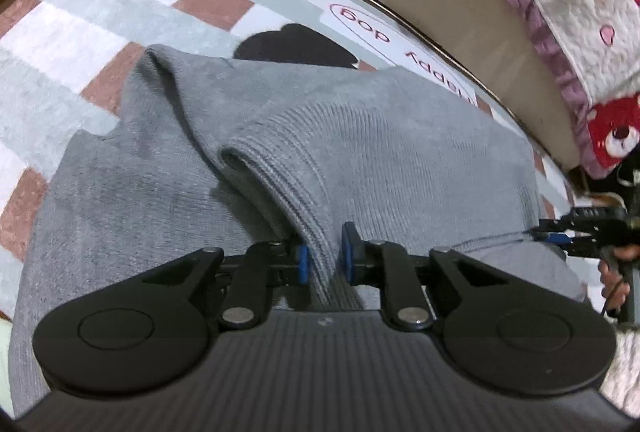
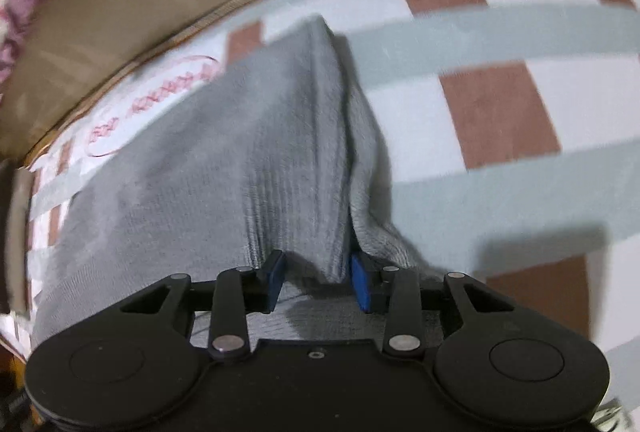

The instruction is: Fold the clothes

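Black linkage of left tool nearest the lens, blue pads drawn to a narrow gap and pinched on a ribbed fold of grey sweater. Fold running up and away from the pads as a raised ridge.

Right tool set wider, roughly half open, clamped on a thicker bunch of the same garment. Cloth tented upward from the pads to a peak, so judged as gripped, not merely lying between them. Right wrist view blurred; exact pad contact on the near side hard to confirm.

Sweater spread flat over checked mat, both tools at its near edge, well apart from each other. Far corner folded over beside a dark printed patch. Beyond the mat, a beige border, then a quilt with red print.

Handling notes:
- Soft, light knit; no stiffness. Expect sag between the two grip points.
- Stretchy ribbing; avoid hard pulls, which distort the hem.
- Fuzzy surface, low slip against pads and some drag on the mat.
- Take hold at the ribbed hem or at seams, where layers are thickest.
- Catch both layers in each pinch; a single layer will peel away during the fold.
- Keep both grips level to hold the edge straight.
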A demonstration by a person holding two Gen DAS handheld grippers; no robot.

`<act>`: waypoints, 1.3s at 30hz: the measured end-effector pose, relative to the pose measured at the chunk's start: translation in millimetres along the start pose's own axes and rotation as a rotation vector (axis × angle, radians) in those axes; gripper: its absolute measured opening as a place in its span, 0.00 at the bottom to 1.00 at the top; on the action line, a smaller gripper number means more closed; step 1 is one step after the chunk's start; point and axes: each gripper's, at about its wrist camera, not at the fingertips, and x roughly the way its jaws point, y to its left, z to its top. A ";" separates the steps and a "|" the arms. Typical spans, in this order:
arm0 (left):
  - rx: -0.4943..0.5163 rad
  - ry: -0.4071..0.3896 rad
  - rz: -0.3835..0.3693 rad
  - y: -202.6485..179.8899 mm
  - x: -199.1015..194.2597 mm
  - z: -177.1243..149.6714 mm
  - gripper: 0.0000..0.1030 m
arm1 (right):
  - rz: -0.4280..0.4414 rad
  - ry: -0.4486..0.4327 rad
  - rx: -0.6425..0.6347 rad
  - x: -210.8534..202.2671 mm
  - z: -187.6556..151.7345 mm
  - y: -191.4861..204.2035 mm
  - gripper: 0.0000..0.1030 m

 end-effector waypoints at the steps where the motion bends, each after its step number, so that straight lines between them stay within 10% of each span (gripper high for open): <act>1: 0.004 0.001 0.002 0.0 2.3 0.4 0.15 | 0.011 -0.017 -0.016 0.3 1.0 2.6 0.38; 3: 0.002 0.000 0.005 1.5 6.3 1.9 0.15 | 0.031 -0.046 -0.062 -2.8 -0.5 10.0 0.13; 11: 0.118 -0.032 -0.066 -17.4 -29.7 17.1 0.07 | 0.194 -0.161 -0.158 -84.5 -1.5 31.9 0.11; 16: 0.249 -0.037 -0.078 -35.3 -85.5 37.5 0.07 | 0.276 -0.078 -0.148 -147.0 7.2 18.9 0.11; 21: 0.148 0.026 -0.201 -20.0 -143.0 38.8 0.07 | 0.338 0.053 -0.159 -177.9 -15.0 3.4 0.11; 28: 0.133 0.320 -0.134 -6.3 -139.5 -21.1 0.10 | 0.198 0.260 -0.254 -154.5 -62.3 -7.4 0.11; 32: 0.270 0.393 0.020 -16.4 -114.4 -32.0 0.21 | 0.147 0.335 -0.334 -127.0 -66.3 4.7 0.25; 39: 0.136 0.089 -0.018 8.8 -144.5 31.7 0.57 | 0.200 0.192 -0.348 -133.2 -35.9 9.1 0.64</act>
